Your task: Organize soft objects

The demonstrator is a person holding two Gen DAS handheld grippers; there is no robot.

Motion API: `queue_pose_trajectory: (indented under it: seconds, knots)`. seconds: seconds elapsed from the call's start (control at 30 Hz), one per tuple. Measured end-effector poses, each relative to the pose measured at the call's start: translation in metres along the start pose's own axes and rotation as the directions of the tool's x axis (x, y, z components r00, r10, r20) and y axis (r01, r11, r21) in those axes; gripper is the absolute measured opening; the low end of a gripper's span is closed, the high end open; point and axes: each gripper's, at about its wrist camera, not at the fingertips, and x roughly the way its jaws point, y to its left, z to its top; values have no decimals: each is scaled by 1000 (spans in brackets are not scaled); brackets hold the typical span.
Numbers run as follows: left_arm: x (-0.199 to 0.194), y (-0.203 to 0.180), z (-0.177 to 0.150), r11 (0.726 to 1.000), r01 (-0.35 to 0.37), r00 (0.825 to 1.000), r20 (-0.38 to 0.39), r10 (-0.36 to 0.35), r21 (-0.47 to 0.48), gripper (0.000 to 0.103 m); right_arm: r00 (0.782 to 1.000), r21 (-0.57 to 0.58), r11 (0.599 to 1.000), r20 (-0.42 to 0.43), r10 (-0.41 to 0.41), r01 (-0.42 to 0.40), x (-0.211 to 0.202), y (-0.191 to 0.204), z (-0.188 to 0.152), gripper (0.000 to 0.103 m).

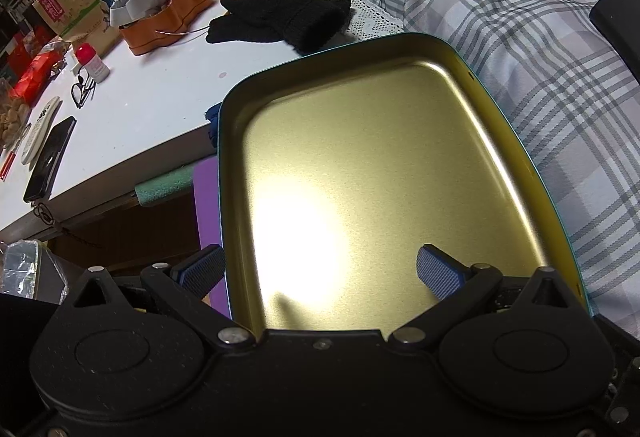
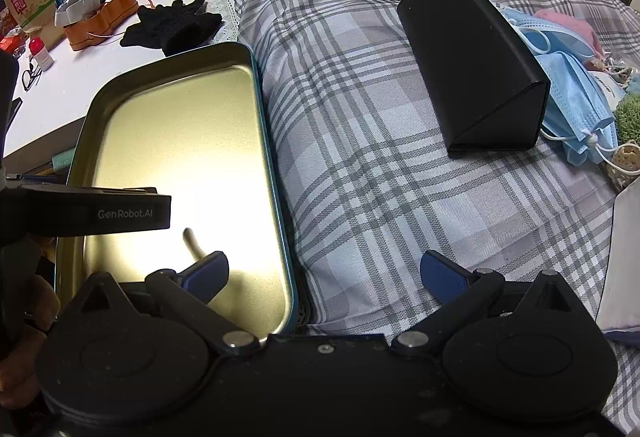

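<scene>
Between the spread blue pads of the left gripper (image 1: 320, 271) lies the near end of an empty gold-lined tin tray (image 1: 460, 53), its teal rim running from the white table's (image 1: 160, 97) edge across onto a grey plaid pillow (image 1: 520, 17); nothing is held. Over the tray's right rim and the plaid cloth hangs the right gripper (image 2: 324, 273), its fingers likewise wide apart and empty, with the left gripper's black body reaching in over the tray from the left. Beyond the tray's far end, a black knitted glove (image 1: 280, 19) lies on the table, partly on a lace cloth. Further left sit an orange leather tray (image 1: 168, 17), a red-capped bottle and spectacles. On the pillow stands a black triangular case (image 2: 472, 69), and just beside it, to the right, a heap of blue face masks (image 2: 576, 105).
</scene>
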Motion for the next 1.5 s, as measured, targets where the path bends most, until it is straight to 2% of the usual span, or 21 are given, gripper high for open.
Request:
queue_pose_trajectory:
  seconds: [1.5]
  knots:
    - [1,-1,-1,1000,9,1000,-9,-9,-4,99,1000,-18,1000,-1,-10,10,2,2,0,102]
